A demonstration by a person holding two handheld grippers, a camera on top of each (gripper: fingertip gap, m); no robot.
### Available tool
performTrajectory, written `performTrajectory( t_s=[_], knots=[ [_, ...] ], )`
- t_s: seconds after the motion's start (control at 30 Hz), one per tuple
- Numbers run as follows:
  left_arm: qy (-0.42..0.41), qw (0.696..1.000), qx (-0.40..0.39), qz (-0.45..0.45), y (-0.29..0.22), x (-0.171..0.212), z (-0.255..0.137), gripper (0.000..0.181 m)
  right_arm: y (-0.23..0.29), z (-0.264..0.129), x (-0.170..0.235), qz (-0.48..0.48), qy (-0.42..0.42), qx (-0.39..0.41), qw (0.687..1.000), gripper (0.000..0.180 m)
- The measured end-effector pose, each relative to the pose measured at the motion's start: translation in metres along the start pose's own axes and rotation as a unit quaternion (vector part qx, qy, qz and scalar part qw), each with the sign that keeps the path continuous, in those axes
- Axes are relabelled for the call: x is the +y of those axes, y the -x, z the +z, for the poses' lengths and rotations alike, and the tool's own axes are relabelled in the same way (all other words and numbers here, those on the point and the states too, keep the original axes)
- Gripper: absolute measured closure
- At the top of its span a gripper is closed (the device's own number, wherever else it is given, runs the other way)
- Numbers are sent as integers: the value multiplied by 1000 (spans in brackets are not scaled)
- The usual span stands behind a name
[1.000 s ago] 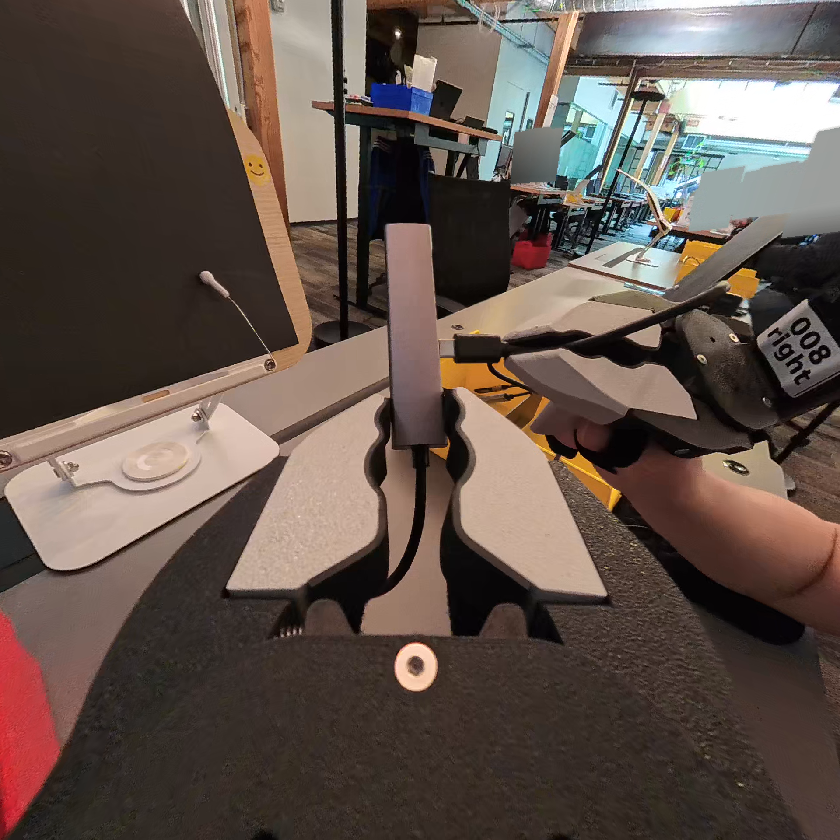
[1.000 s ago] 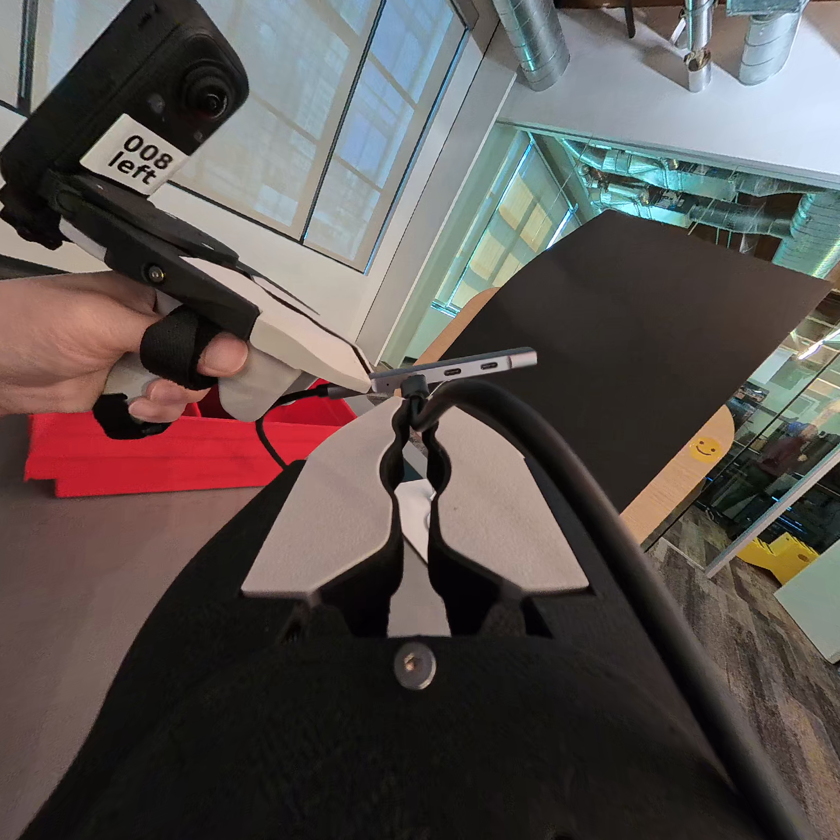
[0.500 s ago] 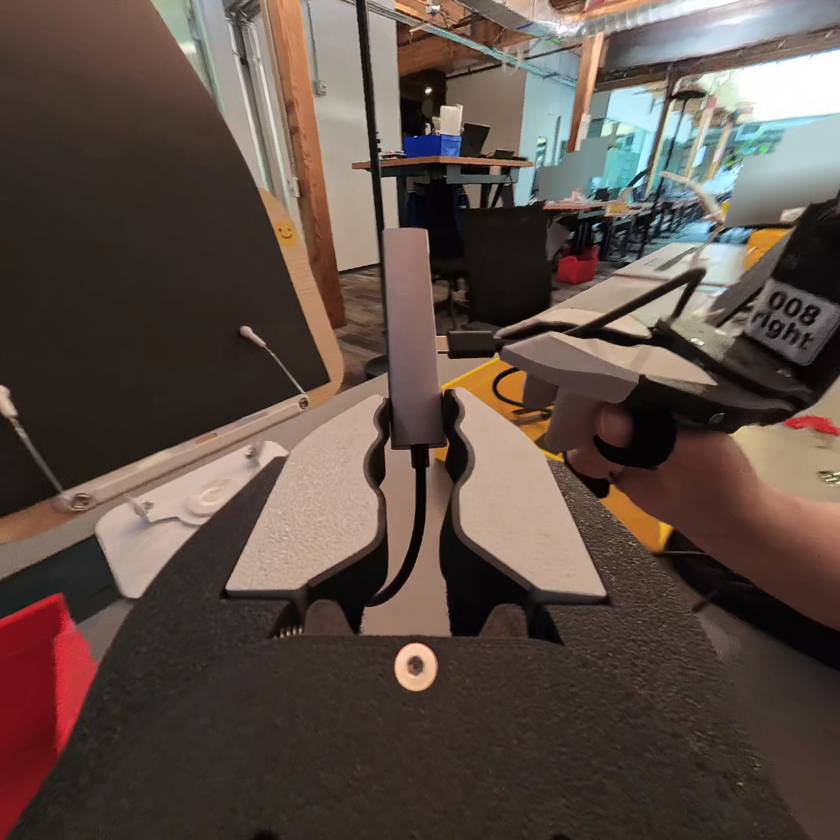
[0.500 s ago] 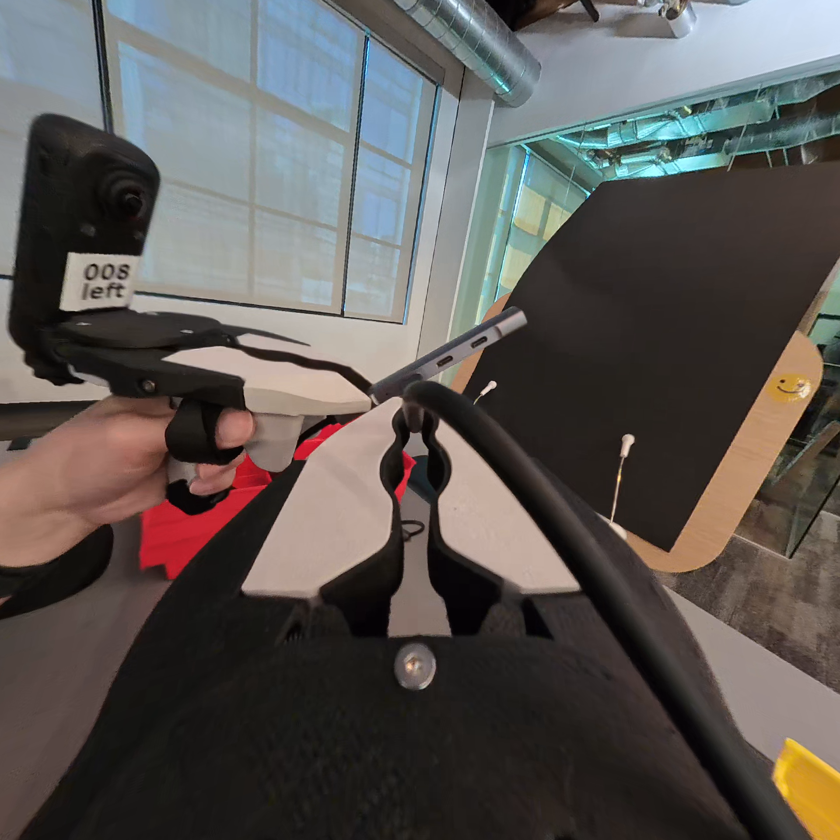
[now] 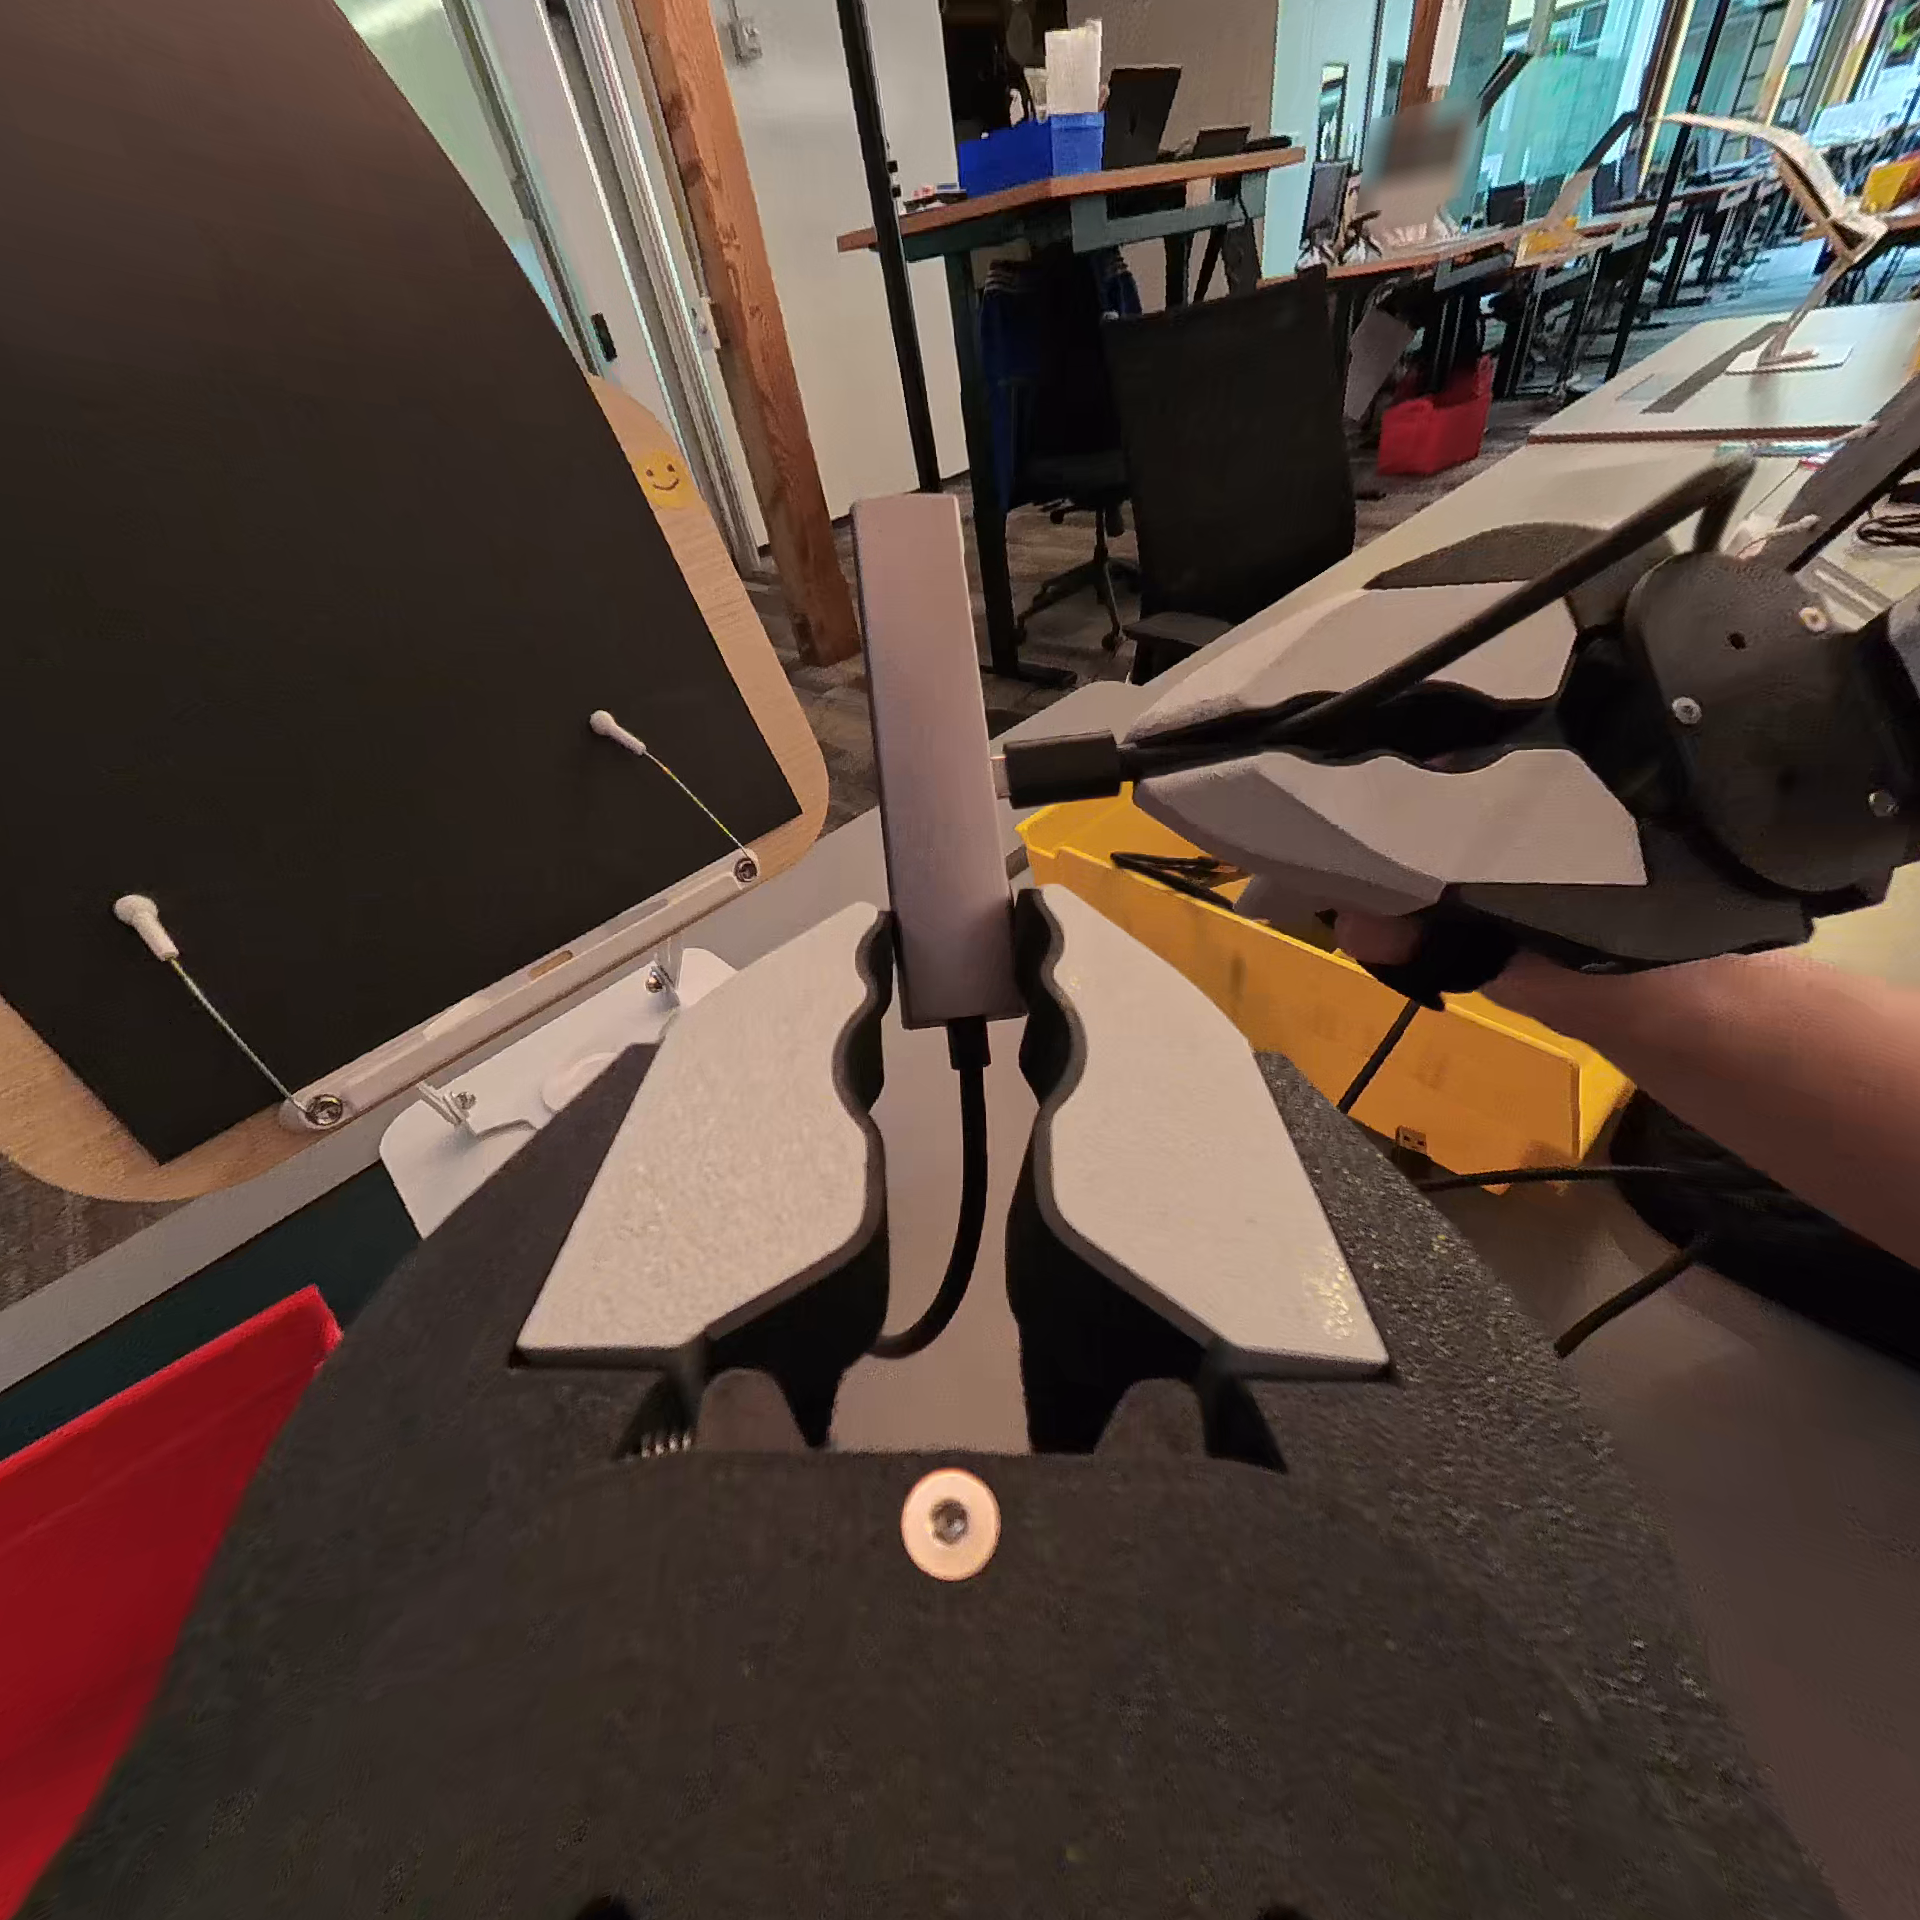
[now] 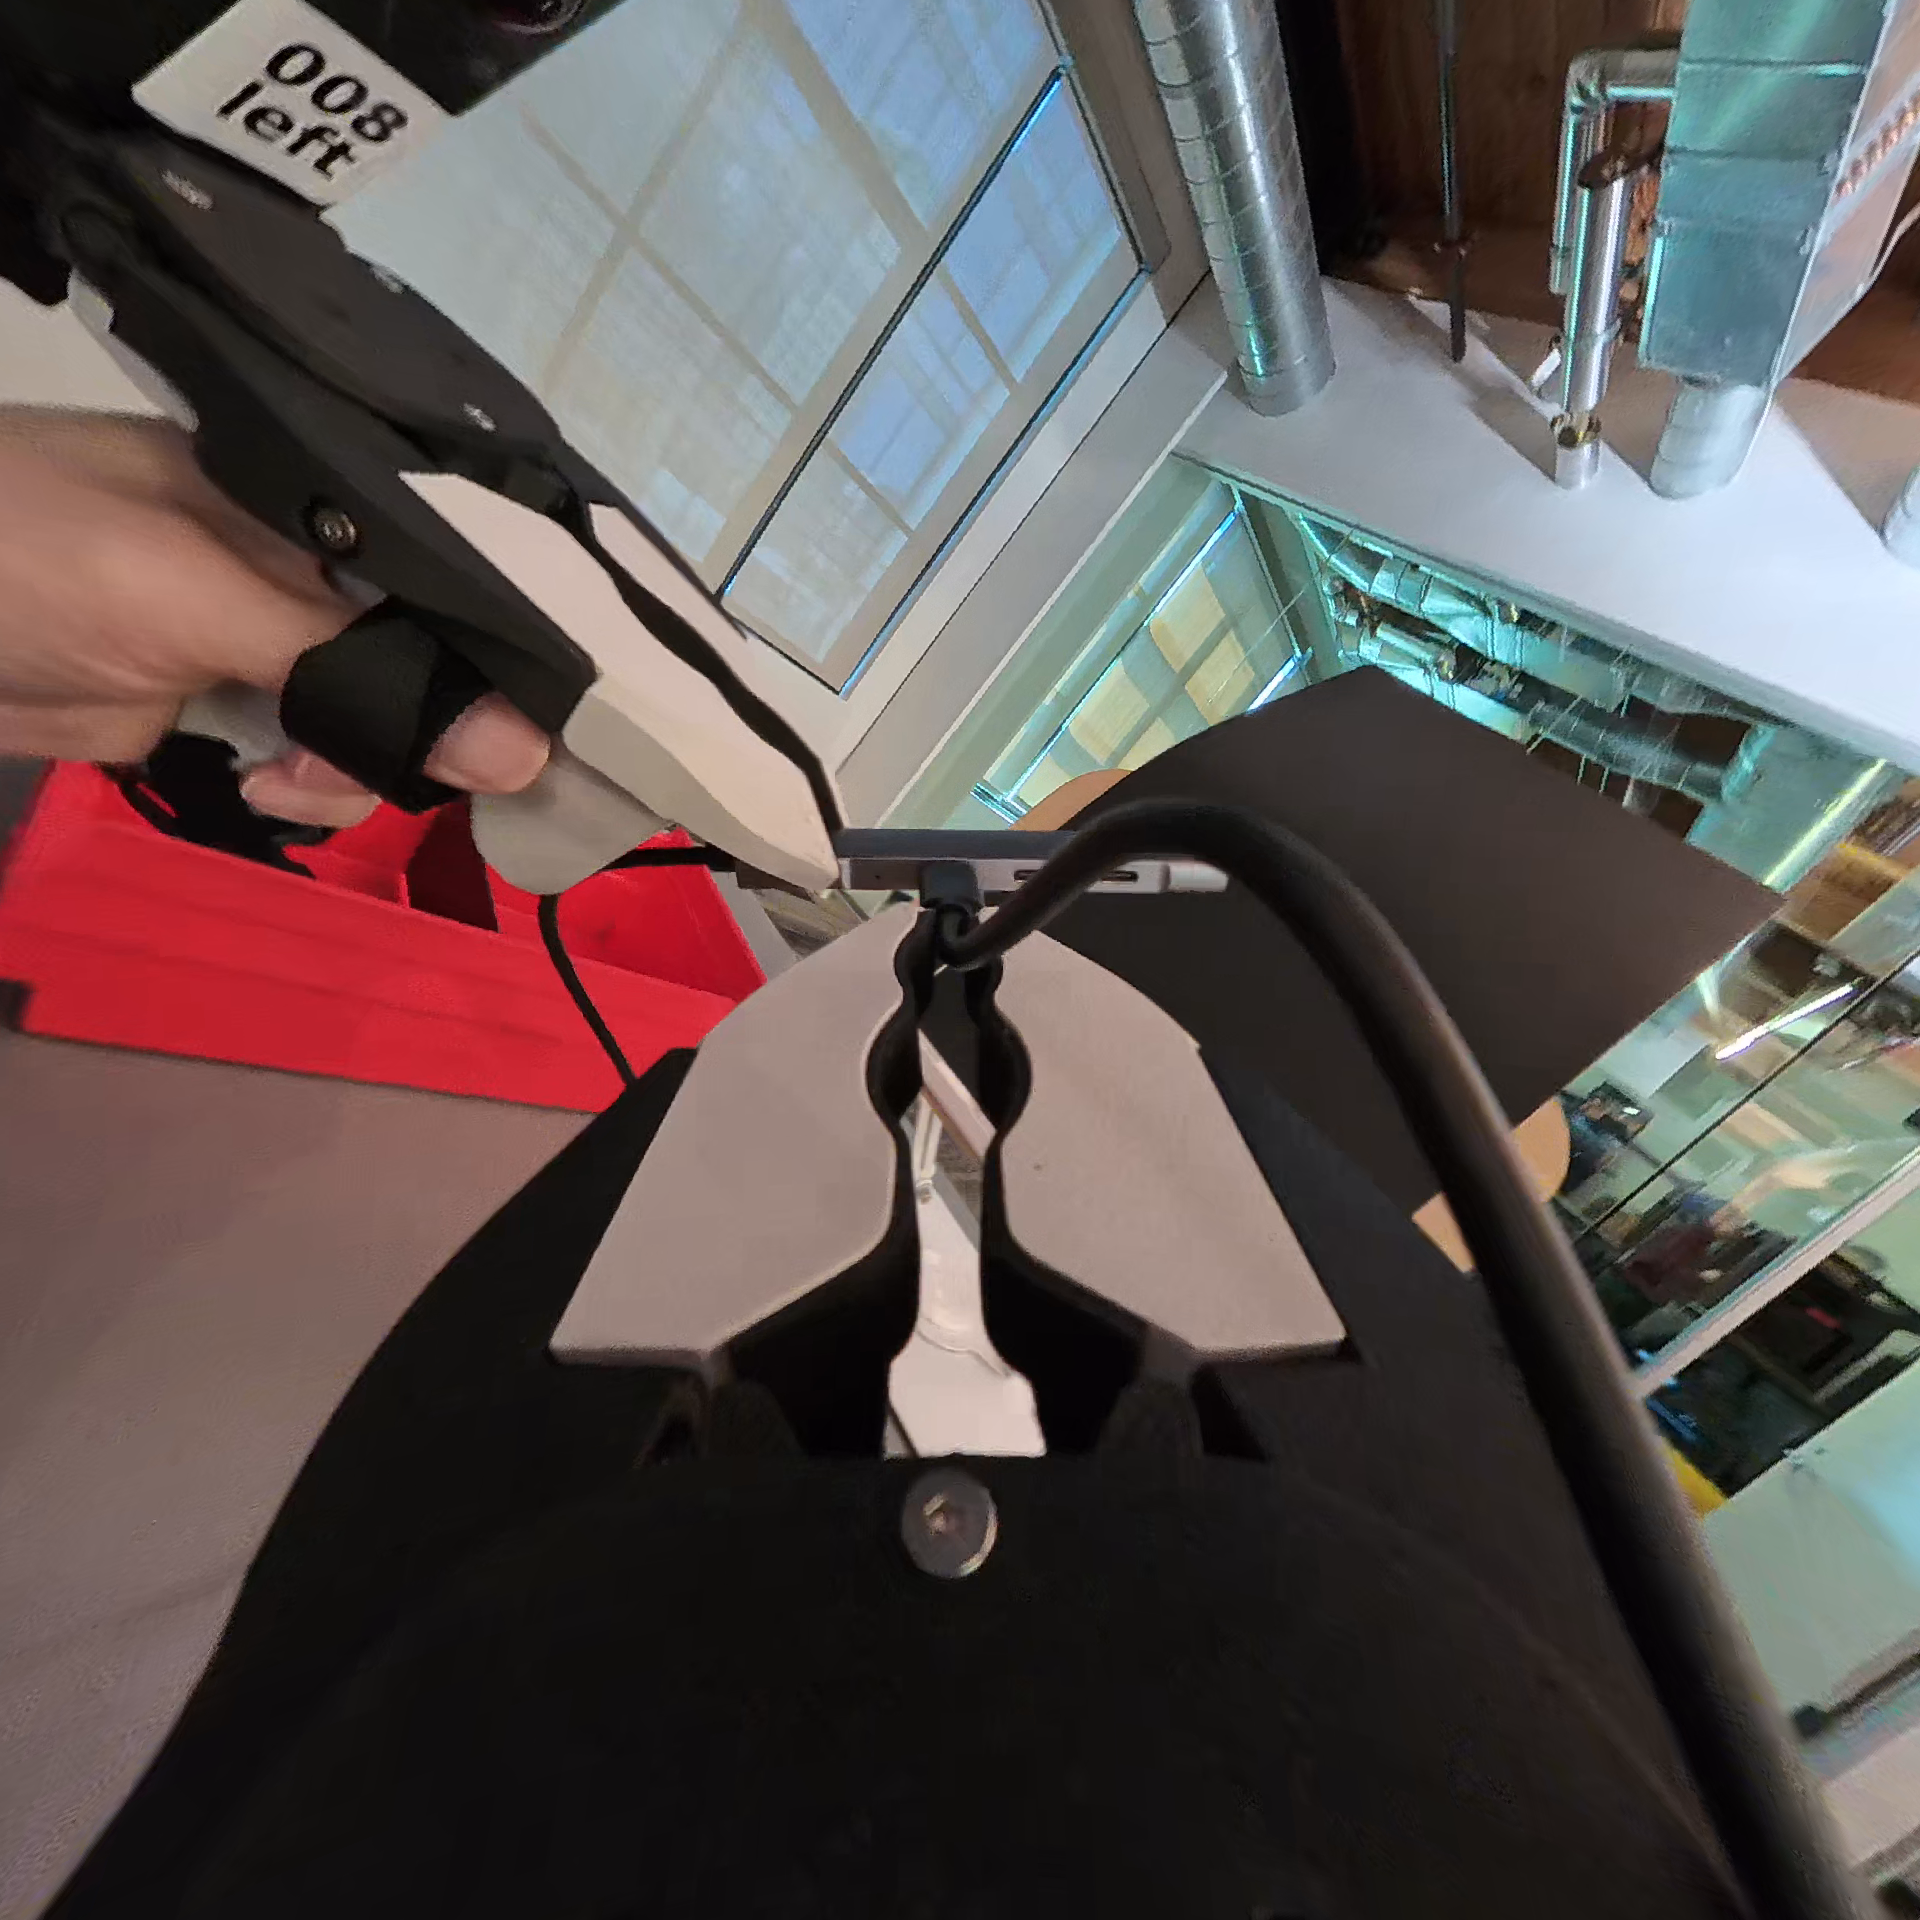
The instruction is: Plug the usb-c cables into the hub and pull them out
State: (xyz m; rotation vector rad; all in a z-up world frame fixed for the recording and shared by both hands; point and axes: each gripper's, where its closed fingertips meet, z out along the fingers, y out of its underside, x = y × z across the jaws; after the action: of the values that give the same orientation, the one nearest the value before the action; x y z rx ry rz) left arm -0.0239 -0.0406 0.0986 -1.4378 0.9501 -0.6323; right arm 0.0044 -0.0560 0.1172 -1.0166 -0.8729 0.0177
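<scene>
while the hub (image 5: 935,769) is clamped upright at its cabled end by the closed left gripper (image 5: 956,956), so that its side ports are presented, a usb-c plug (image 5: 1060,767) is pinched by the shut right gripper (image 6: 948,935) at a port; grey table (image 6: 208,1247), red bin (image 6: 312,935), yellow bin (image 5: 1351,1029); open office behind.

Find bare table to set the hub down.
Free: grey tabletop bordering the red bin, left of the right gripper. Crowded: beside the yellow bin, where a loose black cable trails, and around the white base plate.
</scene>
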Motion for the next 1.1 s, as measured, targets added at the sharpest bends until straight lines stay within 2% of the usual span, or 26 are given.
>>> performTrajectory(
  t_s=[0.27,0.63,0.93,1.1],
  knots=[
    [14,1000,10,-4,-1,3,0,159,3,-2,3,-47,17,0,999,175],
    [-55,997,54,10,-22,-24,-12,159,0,-20,-37,-91,-89,70,989,175],
    [-103,991,78,23,-30,-35,-18,157,6,-23,-47,-118,-103,59,986,175],
    [-114,989,81,57,-29,-31,-16,157,8,-22,-44,-96,-108,39,989,175]
  ],
)
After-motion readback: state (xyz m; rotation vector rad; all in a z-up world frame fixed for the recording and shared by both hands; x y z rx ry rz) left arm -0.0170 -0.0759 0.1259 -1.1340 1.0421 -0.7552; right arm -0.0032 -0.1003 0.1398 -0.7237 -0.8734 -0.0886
